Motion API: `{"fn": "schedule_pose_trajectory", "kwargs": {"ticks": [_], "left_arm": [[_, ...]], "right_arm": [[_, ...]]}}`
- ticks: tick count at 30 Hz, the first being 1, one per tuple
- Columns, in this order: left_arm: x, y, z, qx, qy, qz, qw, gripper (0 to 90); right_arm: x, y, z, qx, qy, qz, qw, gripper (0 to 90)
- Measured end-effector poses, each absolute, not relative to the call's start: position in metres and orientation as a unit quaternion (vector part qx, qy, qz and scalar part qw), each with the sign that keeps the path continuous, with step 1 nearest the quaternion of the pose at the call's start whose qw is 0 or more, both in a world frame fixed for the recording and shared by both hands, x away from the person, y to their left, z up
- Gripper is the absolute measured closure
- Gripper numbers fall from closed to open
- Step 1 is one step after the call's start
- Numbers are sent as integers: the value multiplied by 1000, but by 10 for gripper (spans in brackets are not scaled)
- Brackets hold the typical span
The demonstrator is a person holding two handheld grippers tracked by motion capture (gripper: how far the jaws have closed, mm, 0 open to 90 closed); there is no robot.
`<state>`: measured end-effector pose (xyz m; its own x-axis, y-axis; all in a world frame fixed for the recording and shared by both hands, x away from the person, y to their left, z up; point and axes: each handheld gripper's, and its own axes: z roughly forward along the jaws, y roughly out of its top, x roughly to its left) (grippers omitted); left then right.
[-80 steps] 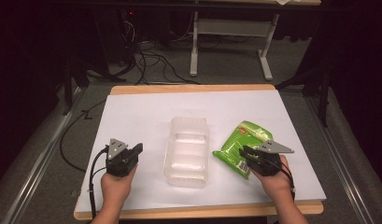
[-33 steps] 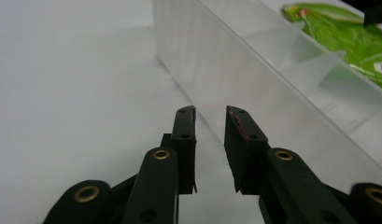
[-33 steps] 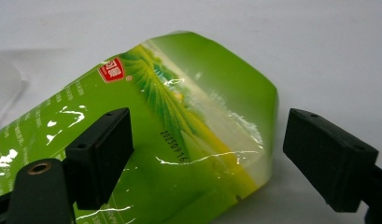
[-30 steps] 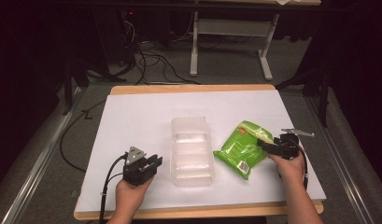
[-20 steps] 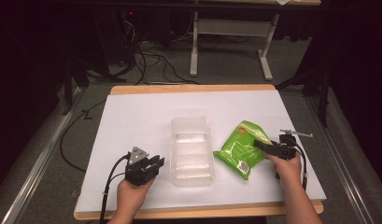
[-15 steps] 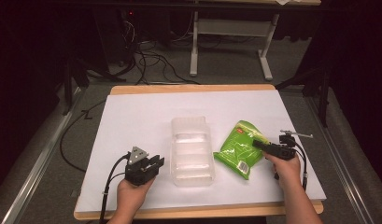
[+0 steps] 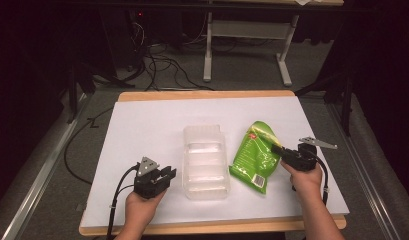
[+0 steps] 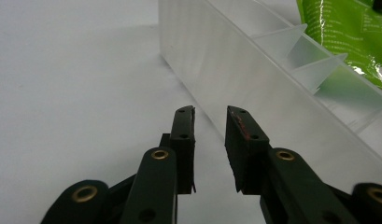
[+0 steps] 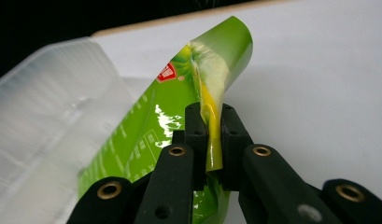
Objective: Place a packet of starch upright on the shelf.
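Green bag [image 7: 254, 156] edge lifted; right claw [image 7: 275, 148] just clamped it

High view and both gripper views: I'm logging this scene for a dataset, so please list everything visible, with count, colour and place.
Table: one, white top with a wooden edge, centre of the high view.
Plastic container: one, clear, with dividers inside, middle of the table.
Snack bag: one, green, right of the container, its edge pinched and lifted.
Cables: several, black, on the floor behind the table.
Metal frame: one, grey, on the floor at the back.
Left tongs: one, black, jaws slightly apart with nothing between them, beside the container's left wall.
Right tongs: one, black, just closed on the snack bag's edge.
Hands: two, near the table's front edge.
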<state>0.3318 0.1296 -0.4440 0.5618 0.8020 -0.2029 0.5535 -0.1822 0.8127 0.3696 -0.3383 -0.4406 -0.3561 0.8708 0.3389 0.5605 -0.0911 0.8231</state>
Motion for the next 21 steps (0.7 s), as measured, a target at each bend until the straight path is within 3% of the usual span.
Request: {"fn": "schedule_pose_trajectory", "kwargs": {"ticks": [9, 13, 21], "left_arm": [[332, 132, -442, 752, 450, 132, 463, 732], [332, 131, -443, 753, 449, 132, 463, 732], [332, 131, -443, 754, 448, 136, 461, 733]], "right_arm": [[351, -309, -407, 490, 651, 542, 205, 866], [341, -293, -389, 463, 644, 552, 256, 869], [337, -279, -391, 457, 640, 549, 283, 866]]}}
